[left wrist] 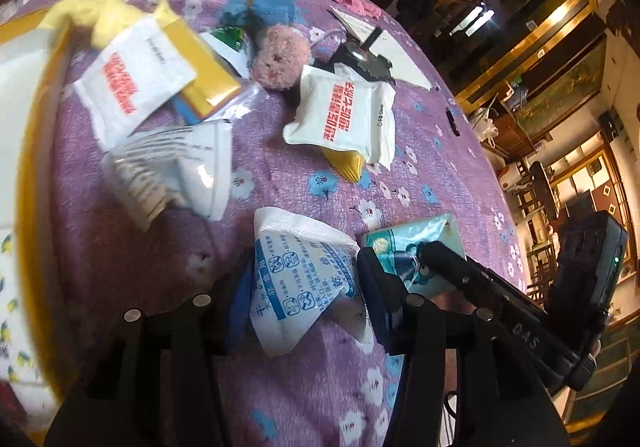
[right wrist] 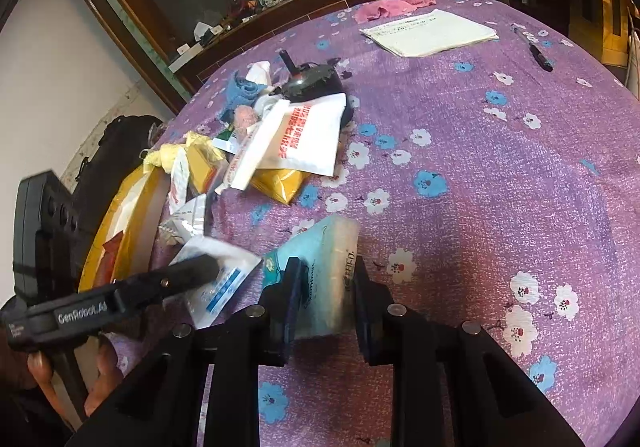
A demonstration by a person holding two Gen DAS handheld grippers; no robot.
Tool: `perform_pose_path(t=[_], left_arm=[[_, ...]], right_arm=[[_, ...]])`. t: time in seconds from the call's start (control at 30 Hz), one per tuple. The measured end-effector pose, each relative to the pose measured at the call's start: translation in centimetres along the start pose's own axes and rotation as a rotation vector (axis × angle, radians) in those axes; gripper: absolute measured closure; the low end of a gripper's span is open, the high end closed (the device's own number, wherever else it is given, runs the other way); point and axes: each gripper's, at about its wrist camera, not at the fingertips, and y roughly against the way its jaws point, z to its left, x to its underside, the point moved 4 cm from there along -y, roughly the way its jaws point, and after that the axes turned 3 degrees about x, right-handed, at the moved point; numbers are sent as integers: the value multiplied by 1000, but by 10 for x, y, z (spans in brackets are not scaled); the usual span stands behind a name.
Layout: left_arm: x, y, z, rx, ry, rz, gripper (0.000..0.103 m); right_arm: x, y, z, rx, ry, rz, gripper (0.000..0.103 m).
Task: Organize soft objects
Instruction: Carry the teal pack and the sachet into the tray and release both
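Two grippers low over purple floral tablecloth [right wrist: 500,151]. Left gripper [left wrist: 306,287] pinches white-and-blue sachet [left wrist: 300,279]; right gripper [right wrist: 326,301] clamps teal tissue pack [right wrist: 320,267] just beside it. Remaining packets and plush toys [left wrist: 276,43] piled further back.

Both wrist views close, angled tableward

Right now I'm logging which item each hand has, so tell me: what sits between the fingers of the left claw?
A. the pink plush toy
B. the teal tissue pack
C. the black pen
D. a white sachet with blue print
D: in the left wrist view the white sachet with blue print lies between the fingers of the left claw, while the teal tissue pack is in the right claw.
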Motion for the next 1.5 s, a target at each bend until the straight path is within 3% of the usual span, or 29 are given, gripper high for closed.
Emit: perform_pose_path(t=[0.2,0.5,0.7,0.87,0.97,1.17,1.33,1.5], left_arm=[[2,43,5,7,15,-89,54],[-4,111,32,-50,51,-263,54],[-8,146,83,-146,136,-349,54],[-13,165,123,-246,199,-392,54],[-20,163,144,-298,223,-393,54],[-25,154,178,-330,275,-358,54],[-27,147,189,-352,297,-329,54],[-26,136,193,-363,300,-301,54]], right_arm=[[-1,11,11,-30,10,-39,91],[-8,29,52,-139,29,-99,92],[-13,11,117,-261,114,-67,92],[-18,-16,177,-290,234,-56,92],[-20,-39,207,-261,310,-52,92],[-24,-83,253,-226,389,-15,92],[-28,-114,274,-256,364,65,92],[-34,-136,277,-213,411,133,89]])
